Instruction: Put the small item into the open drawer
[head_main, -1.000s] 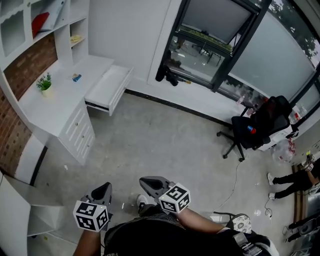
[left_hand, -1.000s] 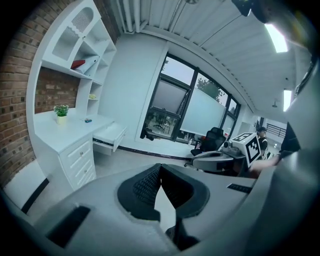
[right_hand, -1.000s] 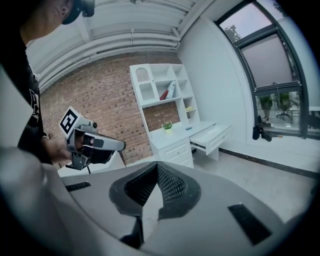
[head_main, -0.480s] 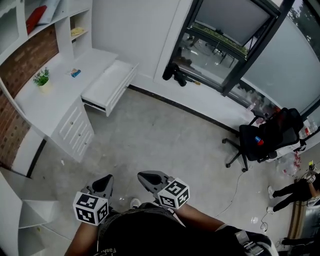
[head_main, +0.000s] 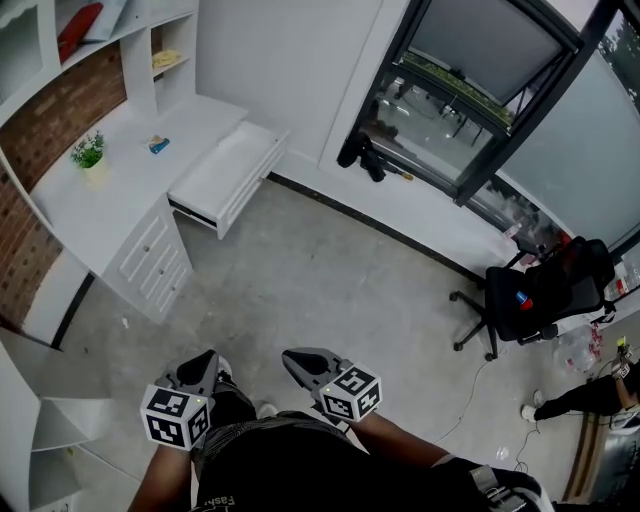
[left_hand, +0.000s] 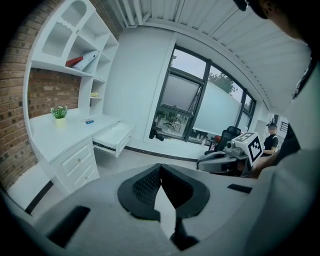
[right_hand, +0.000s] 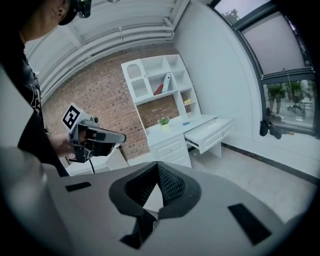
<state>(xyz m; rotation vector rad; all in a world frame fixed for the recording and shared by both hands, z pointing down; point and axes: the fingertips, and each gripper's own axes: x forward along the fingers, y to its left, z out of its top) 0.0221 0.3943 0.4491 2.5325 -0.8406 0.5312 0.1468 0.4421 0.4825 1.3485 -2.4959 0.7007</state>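
- The potted plant (head_main: 88, 152) stands at the left end of the white desk (head_main: 70, 205), close to the brick wall.
- The small blue item (head_main: 158, 145) lies on the desk top, right of the plant and just behind the open drawer (head_main: 228, 172), not touching either.
- The drawer is pulled out of the desk's right end and hangs over the grey floor.
- My left gripper (head_main: 203, 360) is low and close to my body, well apart from the desk. Its jaws are pressed together with nothing between them.
- My right gripper (head_main: 292, 357) is just beside the left one. Its jaws are also closed and empty.
- A black office chair (head_main: 535, 300) stands far right, near the window.
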